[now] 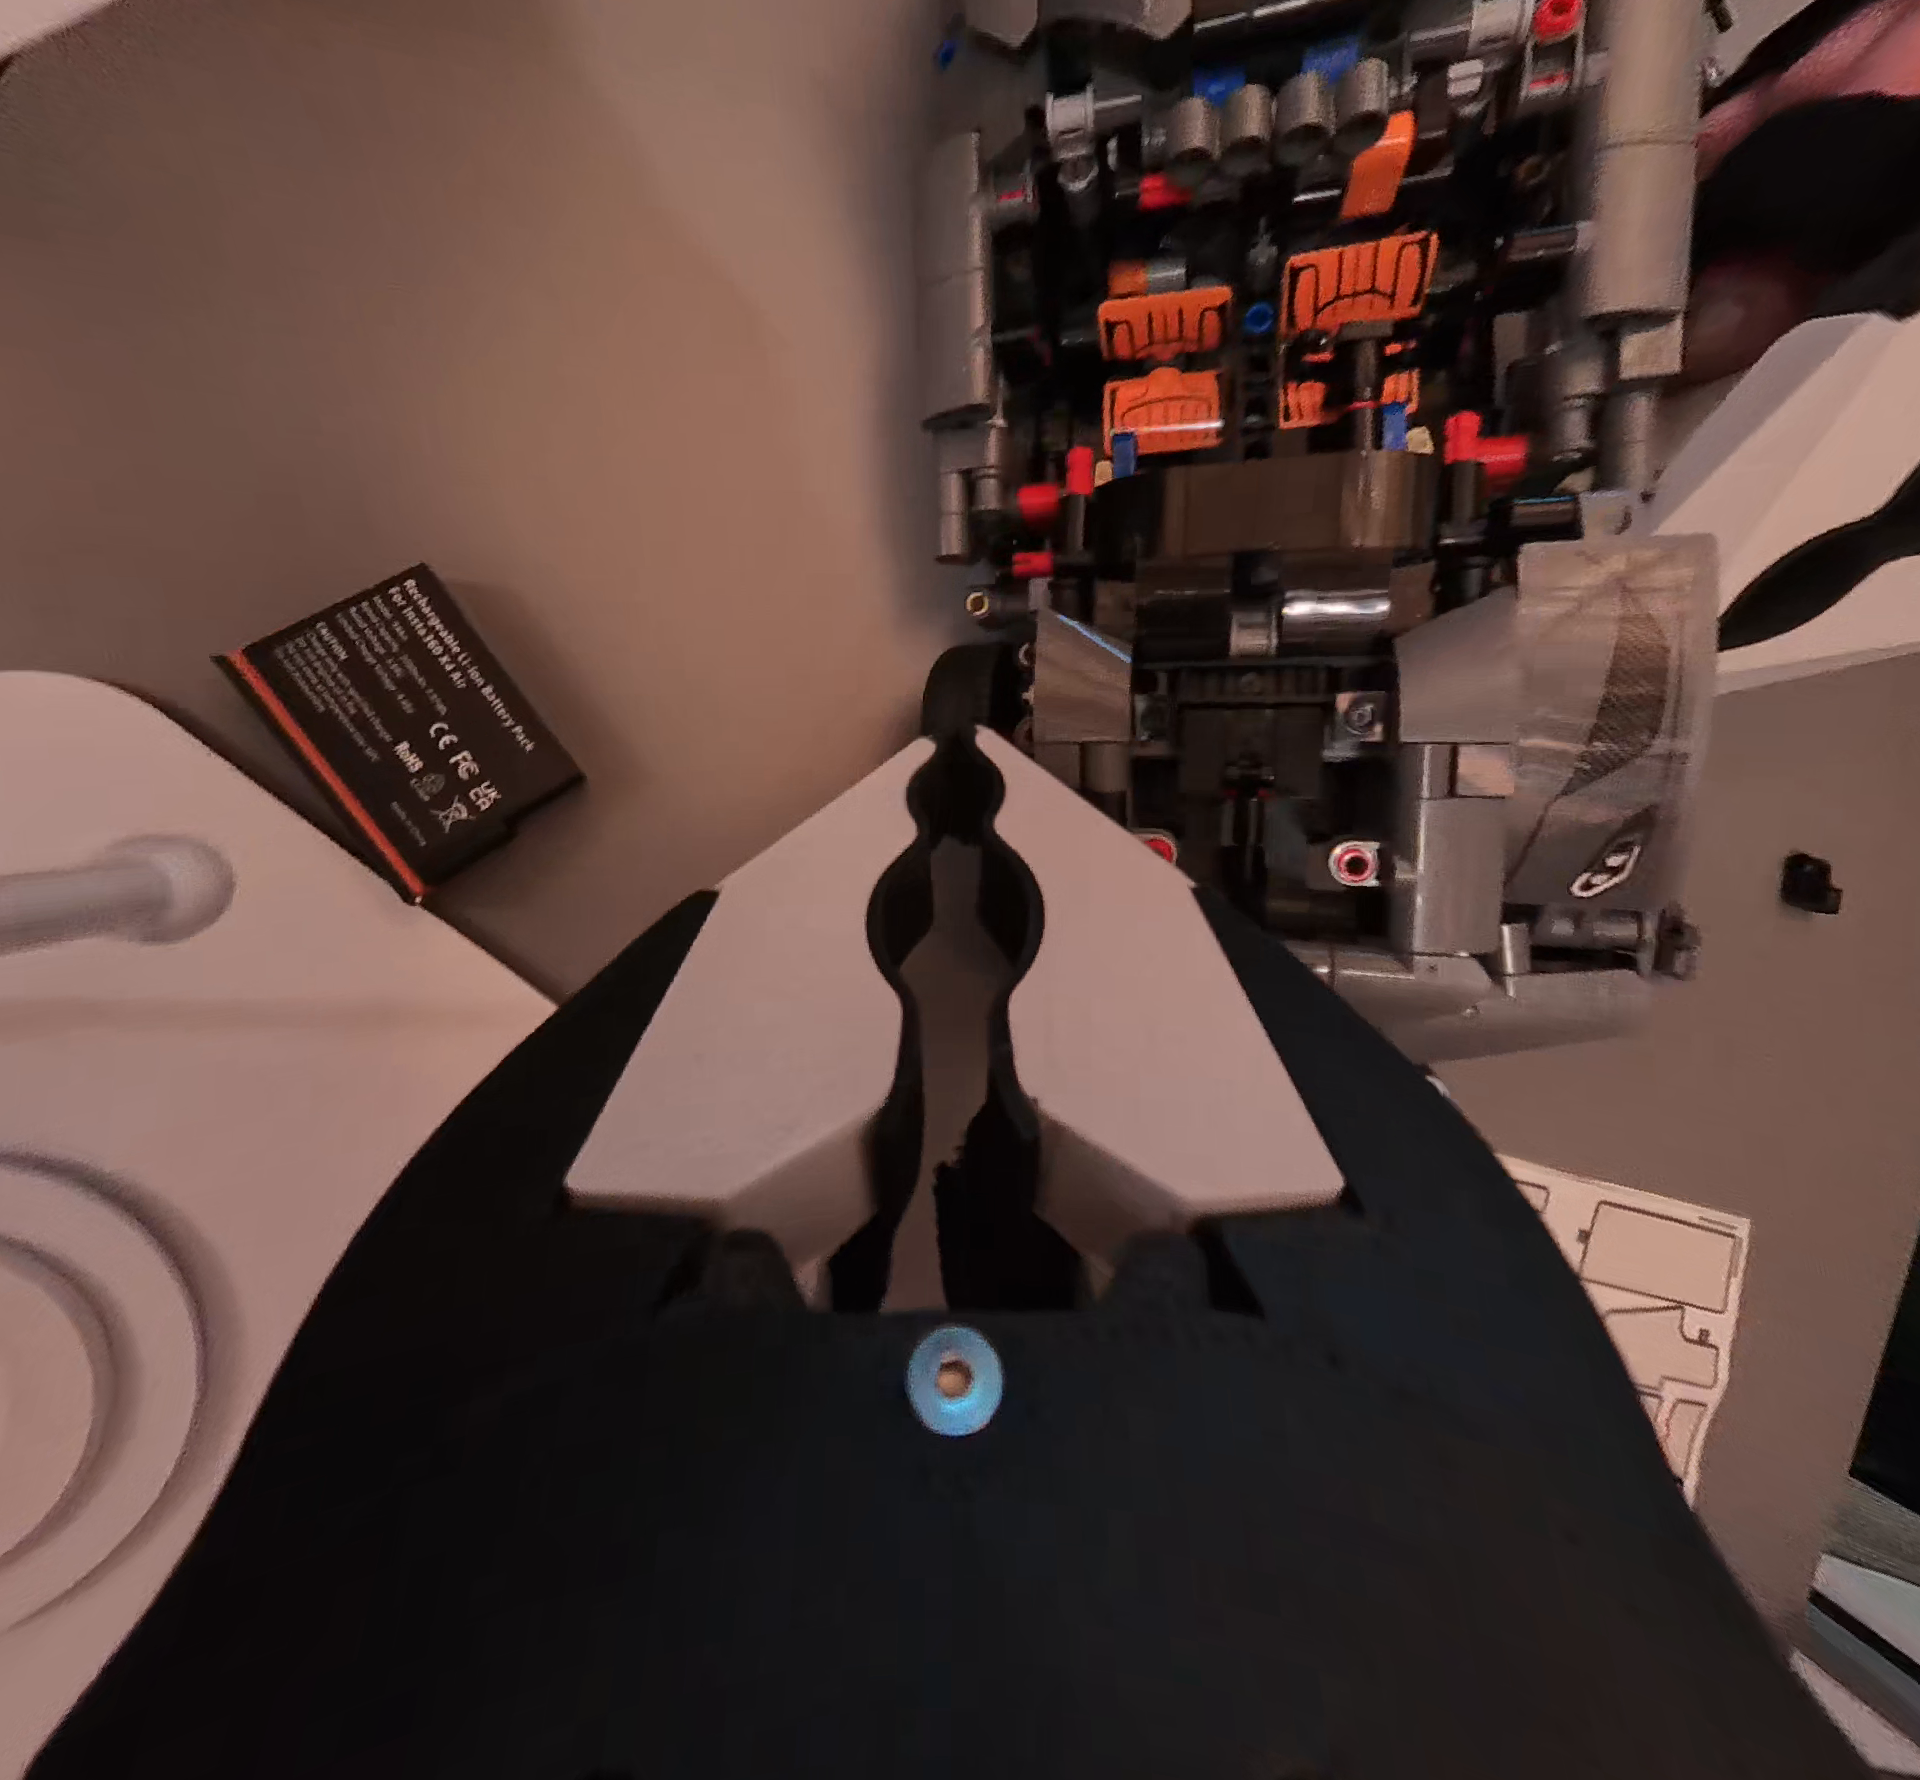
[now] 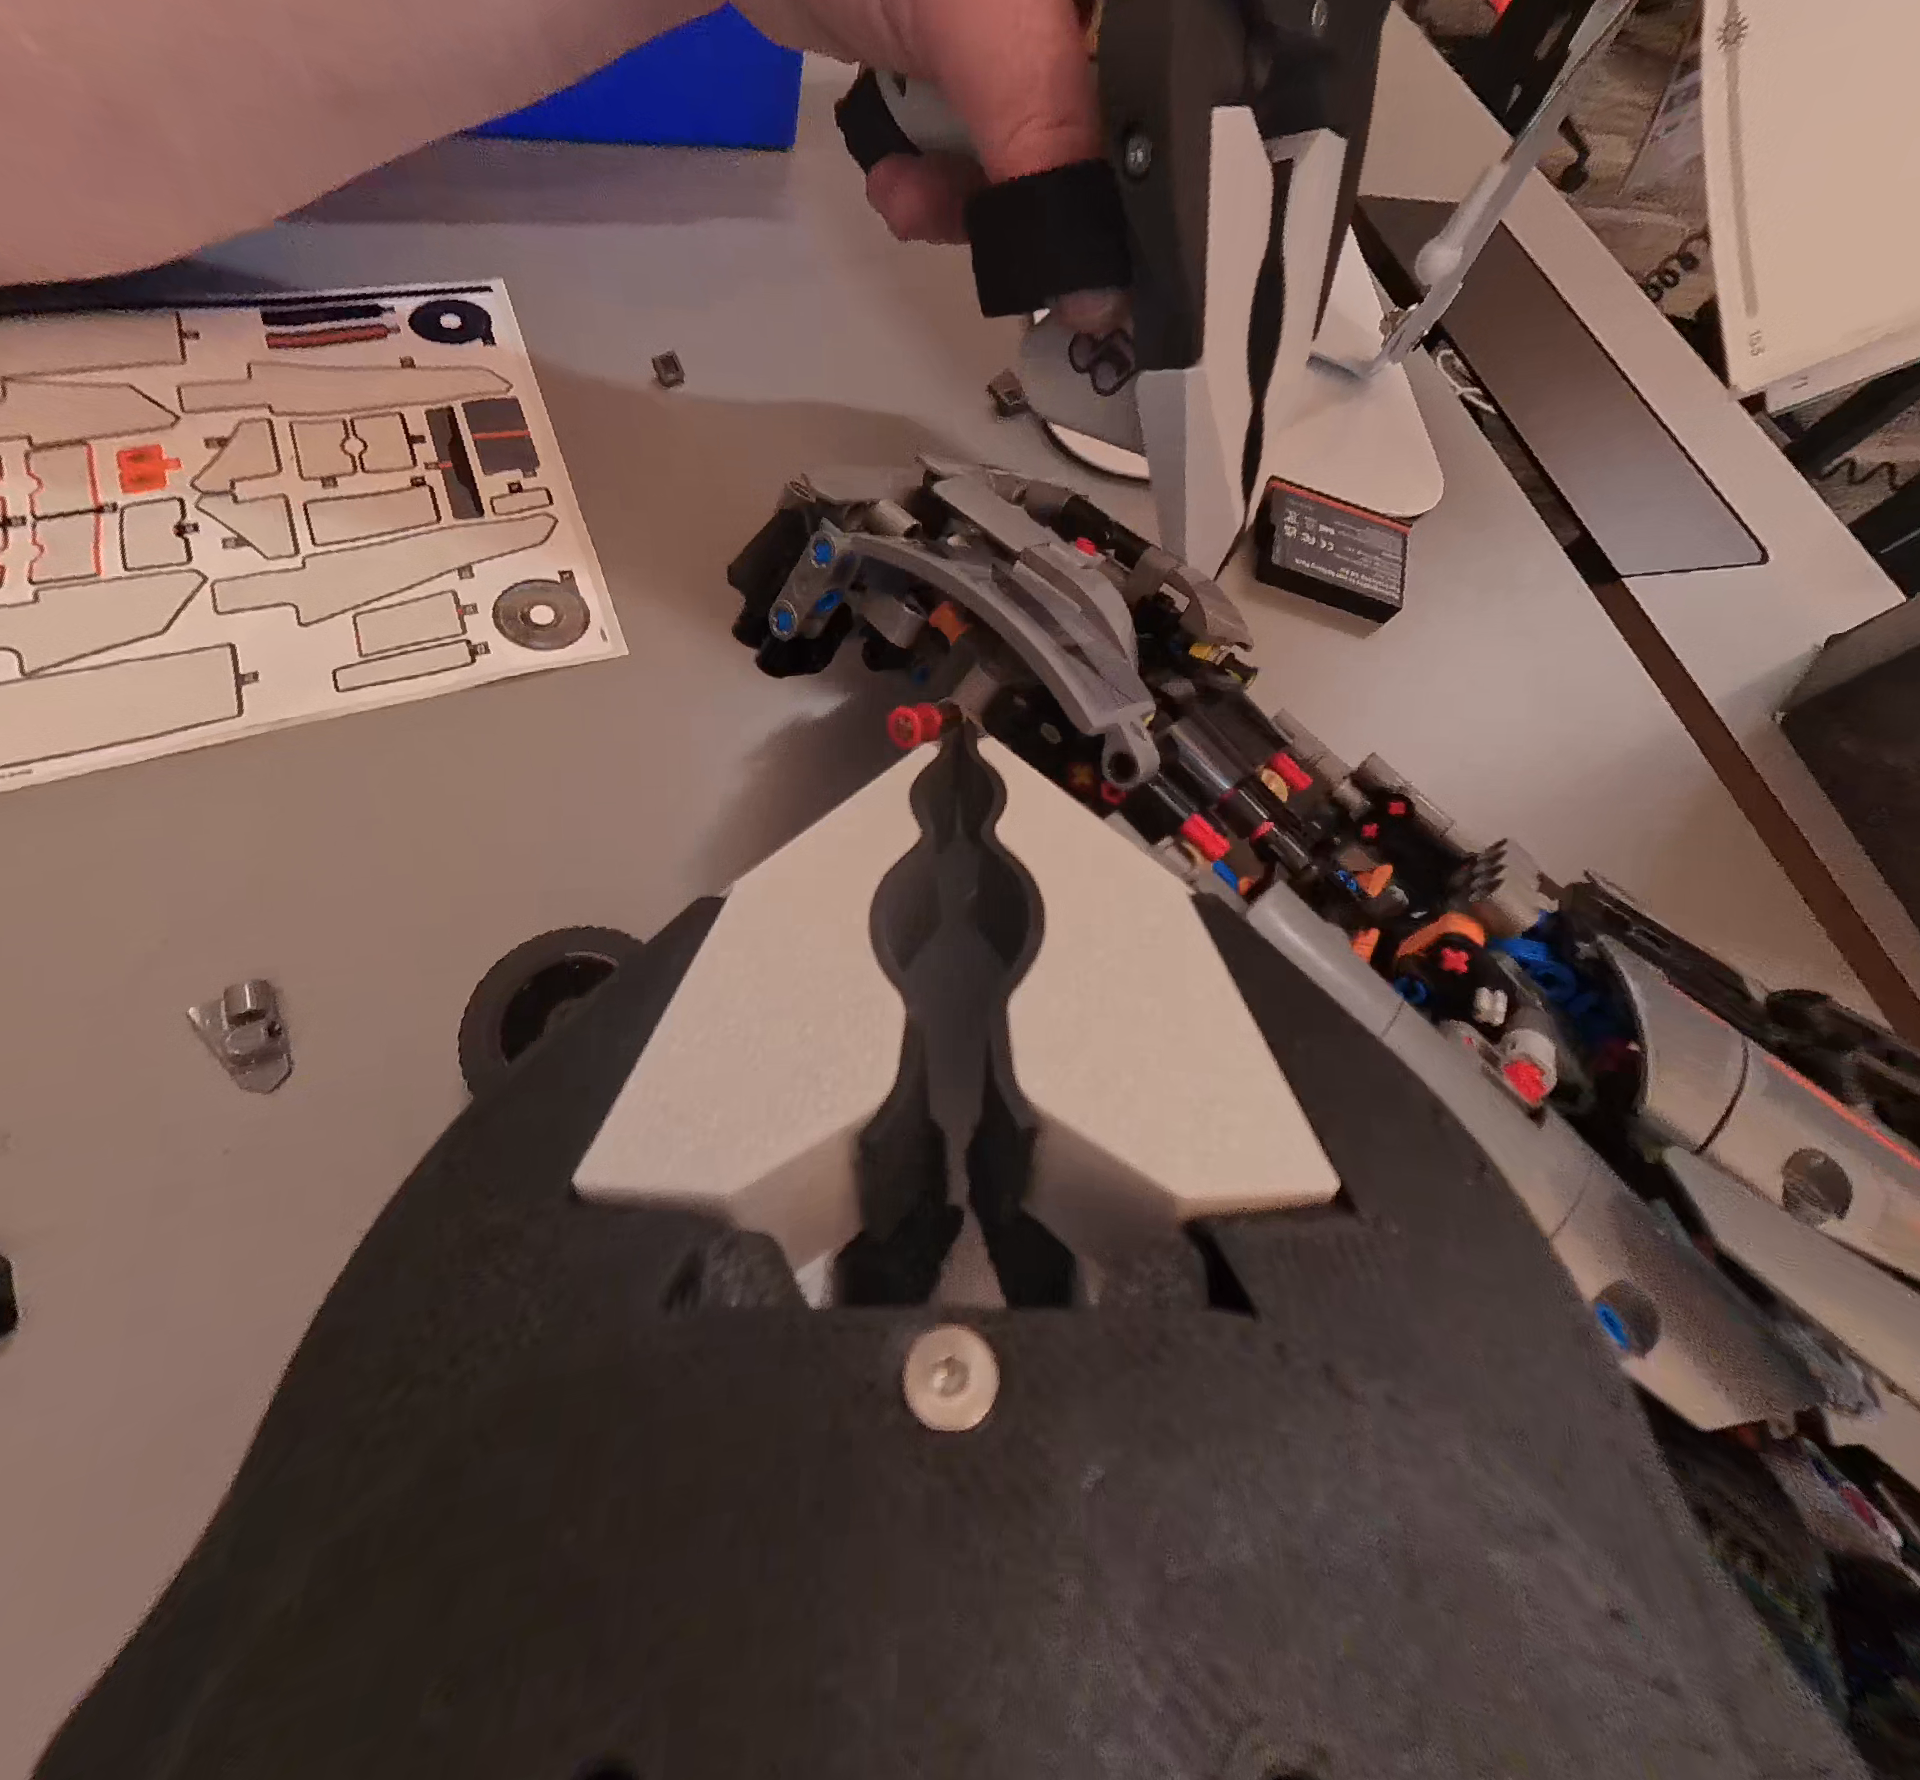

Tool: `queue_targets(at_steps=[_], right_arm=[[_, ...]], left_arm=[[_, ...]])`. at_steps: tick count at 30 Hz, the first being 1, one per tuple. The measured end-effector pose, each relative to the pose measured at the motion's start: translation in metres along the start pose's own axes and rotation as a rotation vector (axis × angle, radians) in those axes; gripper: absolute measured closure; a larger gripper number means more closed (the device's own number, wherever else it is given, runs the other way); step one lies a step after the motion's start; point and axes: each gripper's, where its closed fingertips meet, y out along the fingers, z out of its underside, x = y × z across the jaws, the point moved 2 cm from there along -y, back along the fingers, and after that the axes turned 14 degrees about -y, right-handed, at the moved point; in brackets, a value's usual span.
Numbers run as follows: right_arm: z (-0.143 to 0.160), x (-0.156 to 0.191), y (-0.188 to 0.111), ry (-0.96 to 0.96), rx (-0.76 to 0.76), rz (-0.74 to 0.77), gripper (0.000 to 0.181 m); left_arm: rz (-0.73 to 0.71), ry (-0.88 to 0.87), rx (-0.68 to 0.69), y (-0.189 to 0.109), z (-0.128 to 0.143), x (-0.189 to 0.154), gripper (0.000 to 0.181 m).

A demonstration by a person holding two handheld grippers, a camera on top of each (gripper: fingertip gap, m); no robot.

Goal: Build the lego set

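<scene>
While both grippers are close to the long grey, black and orange lego car model [image 2: 1039,650], the step in hand looks like fixing a small part at its front end. The model lies flat on the smooth grey table [image 2: 727,172], between the two grippers.

The right gripper [image 2: 958,743] has its jaws pressed together, with no gap at the tips. The tips sit right by a small red lego pin [image 2: 912,722] that sticks out of the side of the model. I cannot tell if they touch the pin or pinch anything.

The left gripper [image 1: 954,743] also has its jaws closed tight. A small black lego bit [image 1: 951,686] shows just past its tips, beside the model's corner, but I cannot tell if it is held.

To do this well, I think the left gripper should keep the model from sliding while the right one pushes slowly and straight. A crooked push could spin the model on the slick table.

On the table lie a white sticker sheet with grey outlines [image 2: 281,525], a flat black battery pack [image 1: 400,728], a black rubber wheel [image 2: 540,998] and a small silver metal piece [image 2: 244,1034]. A white stand with a round base [image 2: 1351,442] sits behind the model. A blue box [image 2: 675,83] is at the far edge.
</scene>
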Motion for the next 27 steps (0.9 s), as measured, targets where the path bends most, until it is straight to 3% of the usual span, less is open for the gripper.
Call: queue_targets(at_steps=[14, 27], right_arm=[[0.026, 0.021, 0.002, -0.09, 0.157, 0.019, 0.181], [0.04, 0.041, 0.0, -0.16, 0.253, -0.096, 0.177]], left_arm=[[0.0, 0.046, 0.011, 0.002, -0.003, -0.016, 0.181], [0.004, 0.084, 0.024, 0.004, -0.002, -0.021, 0.181]])
